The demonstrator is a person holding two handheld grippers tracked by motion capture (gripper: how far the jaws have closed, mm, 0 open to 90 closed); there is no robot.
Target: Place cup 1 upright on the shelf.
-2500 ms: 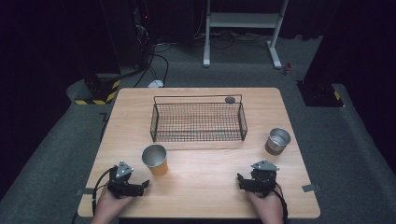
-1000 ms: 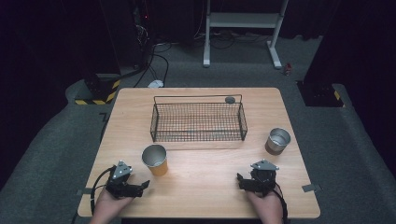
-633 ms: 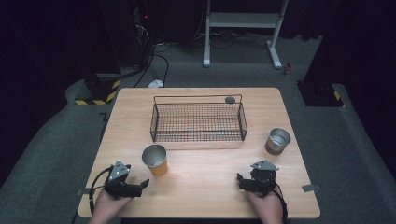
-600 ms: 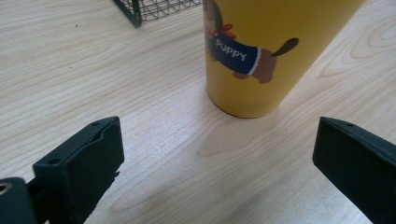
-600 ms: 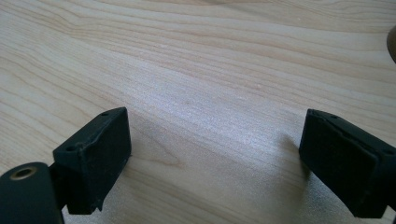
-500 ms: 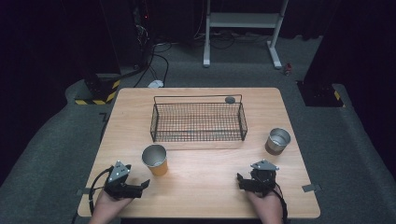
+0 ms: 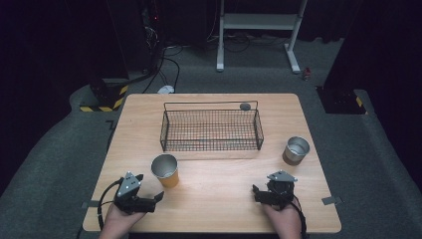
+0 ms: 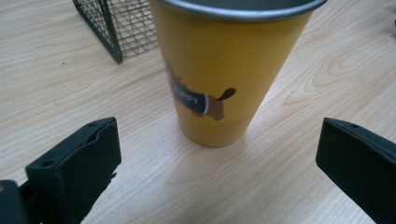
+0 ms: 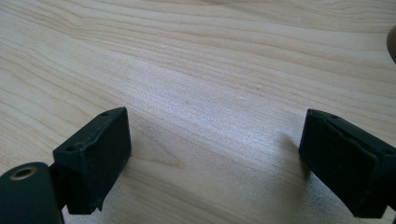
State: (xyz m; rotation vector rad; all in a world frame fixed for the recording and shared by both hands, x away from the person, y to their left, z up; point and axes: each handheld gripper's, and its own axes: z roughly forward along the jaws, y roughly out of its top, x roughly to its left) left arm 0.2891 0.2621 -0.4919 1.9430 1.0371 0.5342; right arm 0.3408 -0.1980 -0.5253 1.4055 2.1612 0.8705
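A yellow cup (image 7: pixel 165 170) with a grey metal rim stands upright on the wooden table's (image 7: pixel 219 209) front left. In the left gripper view the yellow cup (image 8: pixel 219 70) shows a small dog print. My left gripper (image 7: pixel 157 196) lies just in front and left of it, open, and my left gripper (image 8: pixel 217 161) has a jaw either side of the cup's base, apart from it. My right gripper (image 7: pixel 255 192) rests near the front right edge. My right gripper (image 9: pixel 215 140) is open over bare wood. A steel cup (image 7: pixel 296 150) stands at the right.
A black wire basket (image 7: pixel 211 130) sits across the middle of the table, with its corner (image 8: pixel 116 28) close behind the yellow cup. A small grey disc (image 7: pixel 244 106) lies behind the basket. Dark floor, cables and a white stand surround the table.
My left gripper has shifted slightly to the left near the front edge. The right gripper and both cups have stayed where they were.
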